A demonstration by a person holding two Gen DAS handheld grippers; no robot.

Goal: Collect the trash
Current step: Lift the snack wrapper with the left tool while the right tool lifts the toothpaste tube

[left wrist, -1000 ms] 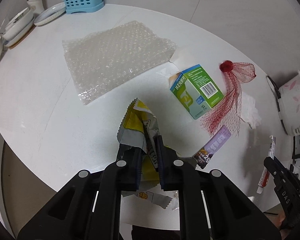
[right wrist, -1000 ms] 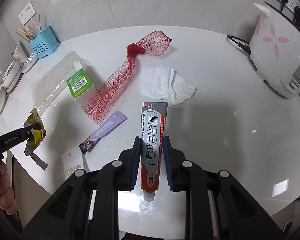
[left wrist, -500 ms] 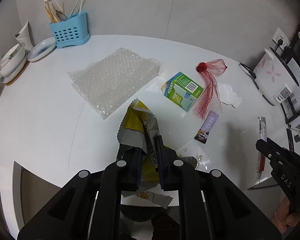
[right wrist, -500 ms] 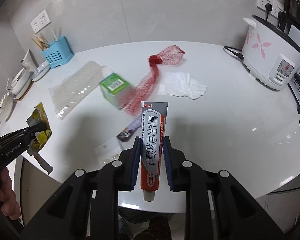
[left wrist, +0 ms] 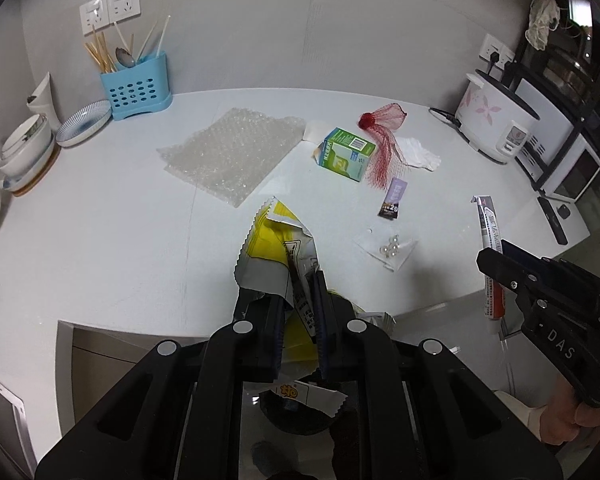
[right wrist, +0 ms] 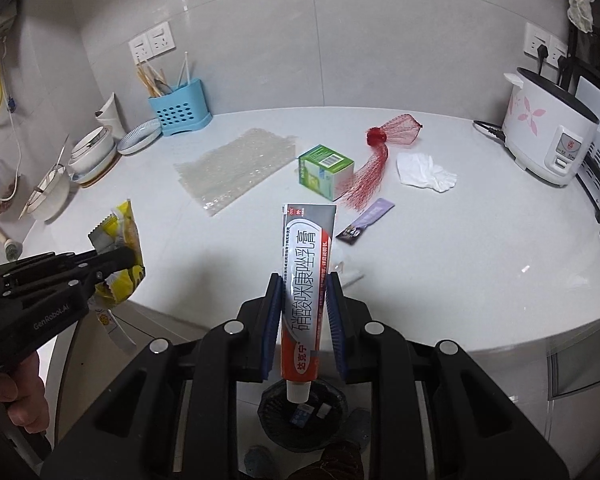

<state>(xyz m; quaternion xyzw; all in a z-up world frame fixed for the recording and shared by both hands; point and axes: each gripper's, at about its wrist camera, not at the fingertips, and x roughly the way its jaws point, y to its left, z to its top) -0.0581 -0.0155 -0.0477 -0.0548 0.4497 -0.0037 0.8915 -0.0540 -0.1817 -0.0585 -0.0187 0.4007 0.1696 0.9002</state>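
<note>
Right wrist: bin (right wrist: 302,414) now below tube (right wrist: 306,276)

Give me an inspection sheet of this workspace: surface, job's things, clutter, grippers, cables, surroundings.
Surface: white table, trash scattered mid-table.
Job's things: bubble wrap, green box, red net draped against the box, crumpled tissue, purple sachet, small clear bag; dark bin on the floor below the table edge.
Clutter: blue utensil holder, bowls and plate, rice cooker.
Grippers: left gripper shut on yellow wrapper; right gripper shut on ointment tube, both held off the table.
Cables: black cooker cord lying on the table.
Surroundings: wall sockets, shelf rack at right.
</note>
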